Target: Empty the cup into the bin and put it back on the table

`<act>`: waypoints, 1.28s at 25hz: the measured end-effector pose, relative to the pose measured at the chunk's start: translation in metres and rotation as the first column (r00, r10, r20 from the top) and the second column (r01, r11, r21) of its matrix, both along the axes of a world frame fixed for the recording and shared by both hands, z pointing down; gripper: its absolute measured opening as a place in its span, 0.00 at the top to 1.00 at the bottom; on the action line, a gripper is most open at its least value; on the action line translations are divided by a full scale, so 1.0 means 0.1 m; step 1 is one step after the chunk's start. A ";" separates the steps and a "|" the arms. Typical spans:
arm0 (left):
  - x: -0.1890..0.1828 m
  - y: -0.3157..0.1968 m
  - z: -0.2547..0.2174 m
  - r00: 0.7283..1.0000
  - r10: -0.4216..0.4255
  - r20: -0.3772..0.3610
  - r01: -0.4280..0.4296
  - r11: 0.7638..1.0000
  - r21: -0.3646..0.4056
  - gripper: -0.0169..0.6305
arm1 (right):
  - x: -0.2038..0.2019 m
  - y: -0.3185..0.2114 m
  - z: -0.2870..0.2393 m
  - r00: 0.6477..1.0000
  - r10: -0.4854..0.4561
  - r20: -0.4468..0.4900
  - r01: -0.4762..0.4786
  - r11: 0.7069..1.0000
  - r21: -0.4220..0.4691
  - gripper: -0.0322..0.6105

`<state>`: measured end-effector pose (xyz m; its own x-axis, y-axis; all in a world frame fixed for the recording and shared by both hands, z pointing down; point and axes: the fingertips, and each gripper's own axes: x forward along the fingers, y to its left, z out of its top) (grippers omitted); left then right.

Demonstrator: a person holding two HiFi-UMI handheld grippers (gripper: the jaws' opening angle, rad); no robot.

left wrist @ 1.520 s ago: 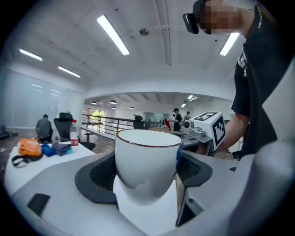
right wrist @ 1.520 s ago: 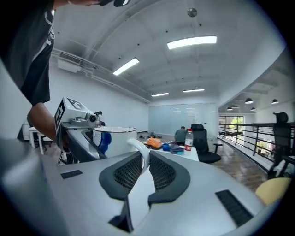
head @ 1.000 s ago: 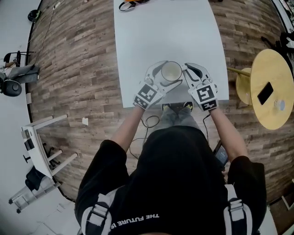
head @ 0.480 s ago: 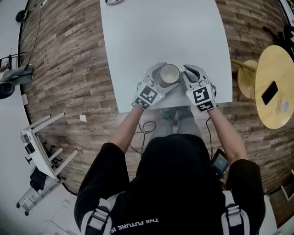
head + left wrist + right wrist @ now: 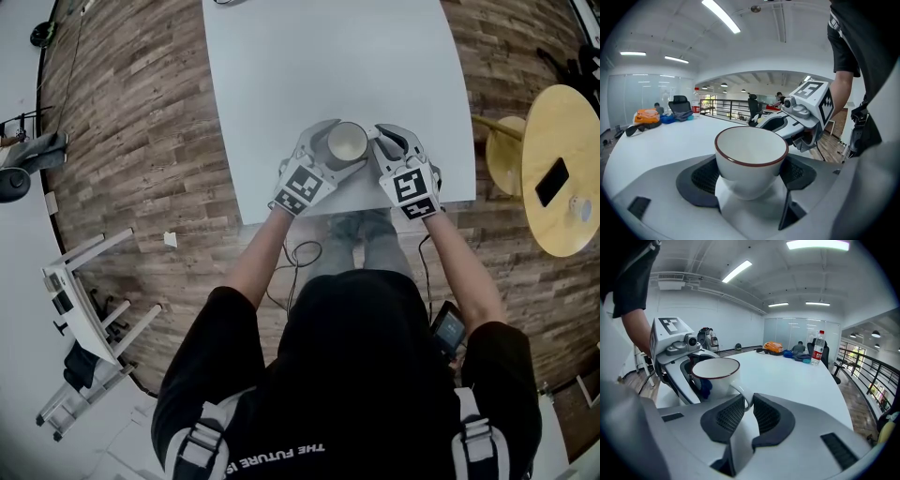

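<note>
A white cup (image 5: 348, 142) with a dark red rim sits low over the white table (image 5: 281, 84) near its front edge, and its inside looks empty. My left gripper (image 5: 334, 150) is shut on the cup's body (image 5: 751, 159), a dark pad (image 5: 705, 176) against each side. My right gripper (image 5: 380, 141) is shut on the cup's handle (image 5: 744, 394), which is pinched between its pads (image 5: 729, 416). Whether the cup's base touches the table I cannot tell. No bin is in view.
A round yellow table (image 5: 562, 122) with a phone (image 5: 552, 182) stands to the right, with a yellow stool (image 5: 502, 159) beside it. A white frame (image 5: 84, 309) lies on the wooden floor at the left. A bottle (image 5: 817, 348) and bags (image 5: 774, 347) sit at the table's far end.
Both grippers, still closed on the cup, have moved a little farther in over the table from its front edge. The head camera has shifted slightly.
</note>
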<state>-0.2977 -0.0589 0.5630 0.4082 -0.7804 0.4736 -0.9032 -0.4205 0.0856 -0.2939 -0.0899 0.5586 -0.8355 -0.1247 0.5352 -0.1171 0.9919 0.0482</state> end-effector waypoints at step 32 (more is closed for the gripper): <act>-0.20 0.77 -2.07 0.917 -0.397 -0.027 0.379 0.852 0.362 0.92 | 0.59 0.23 -2.11 0.932 0.088 0.352 -0.108 0.993 0.037 0.88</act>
